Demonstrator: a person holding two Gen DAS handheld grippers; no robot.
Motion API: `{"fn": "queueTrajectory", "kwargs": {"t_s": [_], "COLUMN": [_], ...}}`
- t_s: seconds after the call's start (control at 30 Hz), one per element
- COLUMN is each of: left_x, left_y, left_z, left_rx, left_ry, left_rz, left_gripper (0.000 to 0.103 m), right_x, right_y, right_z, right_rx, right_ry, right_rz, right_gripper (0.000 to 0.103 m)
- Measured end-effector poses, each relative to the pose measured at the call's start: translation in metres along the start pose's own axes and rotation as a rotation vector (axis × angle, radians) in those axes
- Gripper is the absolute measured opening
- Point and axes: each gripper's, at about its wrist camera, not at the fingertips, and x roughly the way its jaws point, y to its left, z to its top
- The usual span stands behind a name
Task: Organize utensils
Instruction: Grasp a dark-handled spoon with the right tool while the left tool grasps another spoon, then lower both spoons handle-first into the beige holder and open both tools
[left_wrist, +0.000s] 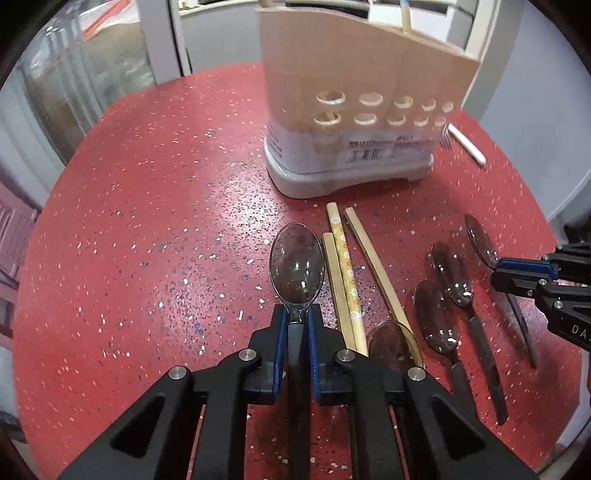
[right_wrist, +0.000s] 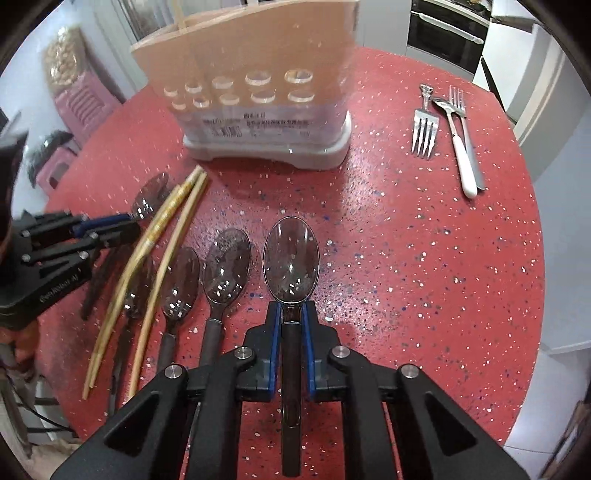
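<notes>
My left gripper (left_wrist: 297, 319) is shut on the neck of a smoky clear plastic spoon (left_wrist: 297, 264), whose bowl points toward the beige utensil holder (left_wrist: 354, 122). My right gripper (right_wrist: 291, 312) is shut on the neck of a second such spoon (right_wrist: 291, 258), held just above the red table. Each gripper also appears in the other view: the right gripper (left_wrist: 496, 271) at the right edge, the left gripper (right_wrist: 133, 224) at the left edge. Between them lie several wooden chopsticks (left_wrist: 345, 273) and more clear spoons (right_wrist: 227, 266).
The holder (right_wrist: 258, 85) stands at the back of the round red speckled table (right_wrist: 424, 258), with chopsticks standing in it. Metal forks (right_wrist: 423, 129) and a white-handled utensil (right_wrist: 461, 155) lie at the back right. A pink stool (right_wrist: 77, 99) stands beyond the table's left edge.
</notes>
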Motion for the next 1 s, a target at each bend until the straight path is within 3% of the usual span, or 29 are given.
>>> {"fn": "queueTrajectory", "kwargs": {"t_s": [0.2, 0.43, 0.77, 1.0], "left_x": [-0.025, -0.069, -0.127, -0.146], "left_y": [0.008, 0.010, 0.010, 0.019], "left_z": [-0.009, 0.002, 0.047, 0.088], "left_rx": [-0.085, -0.127, -0.148, -0.197], "left_ry": [-0.111, -0.242, -0.418, -0.511], "left_rz": [-0.020, -0.051, -0.087, -0.095], "left_gripper": [0.035, 0.035, 0.035, 0.035], "right_x": [-0.020, -0.053, -0.104, -0.122], "right_y": [-0.013, -0.019, -0.028, -0.036], "right_z": [-0.005, 0.001, 0.043, 0.085], "right_rx": [0.047, 0.080, 0.127, 0.164], "right_ry": [-0.079, -0.195, -0.359, -0.457], "right_rz": [0.050, 0.104, 0.192, 0.218], "right_gripper": [0.012, 0.013, 0.013, 0.013]}}
